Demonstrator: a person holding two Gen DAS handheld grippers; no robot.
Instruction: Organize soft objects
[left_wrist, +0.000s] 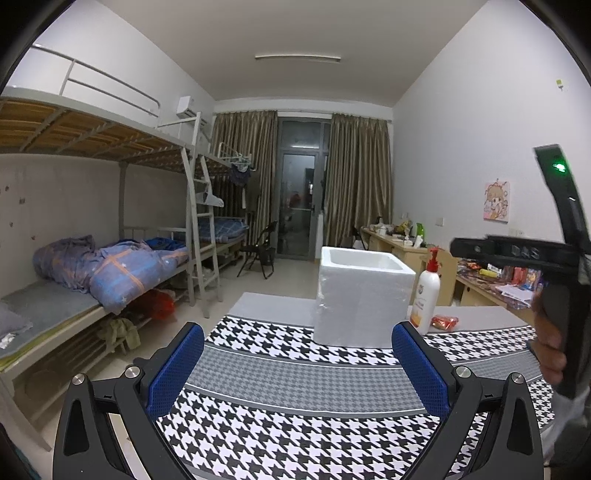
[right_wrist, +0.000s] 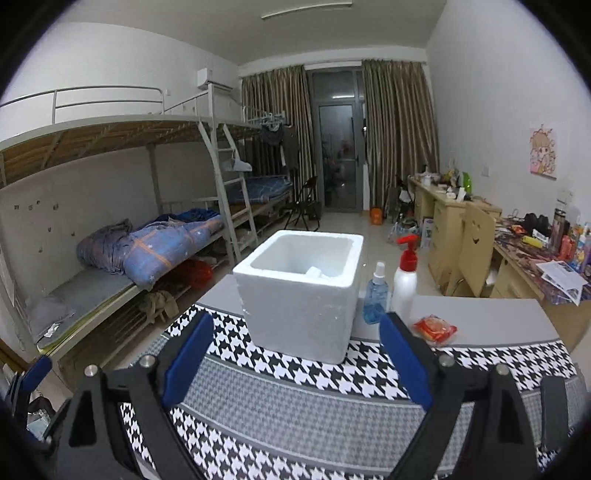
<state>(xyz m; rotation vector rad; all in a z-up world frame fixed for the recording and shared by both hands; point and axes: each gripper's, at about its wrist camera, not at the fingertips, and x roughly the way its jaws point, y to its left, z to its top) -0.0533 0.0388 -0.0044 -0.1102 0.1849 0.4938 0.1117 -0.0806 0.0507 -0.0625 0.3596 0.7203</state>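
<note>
On the table (right_wrist: 491, 314), a white foam box (right_wrist: 301, 291) stands open-topped on the far edge of a black-and-white houndstooth cloth (right_wrist: 295, 424). Just right of the box are a blue spray bottle (right_wrist: 376, 295) and a white pump bottle (right_wrist: 405, 280) with a red top, and nearer the right gripper lies a soft red snack packet (right_wrist: 435, 329) on the bare grey surface. The left gripper (left_wrist: 295, 365) hovers above the cloth with its blue-padded fingers (left_wrist: 176, 369) spread wide and nothing between them. The right gripper (right_wrist: 297, 360) is likewise wide apart and empty, facing the box. A small white piece lies inside the box. Bunk beds (left_wrist: 110, 258) line the left wall.
</note>
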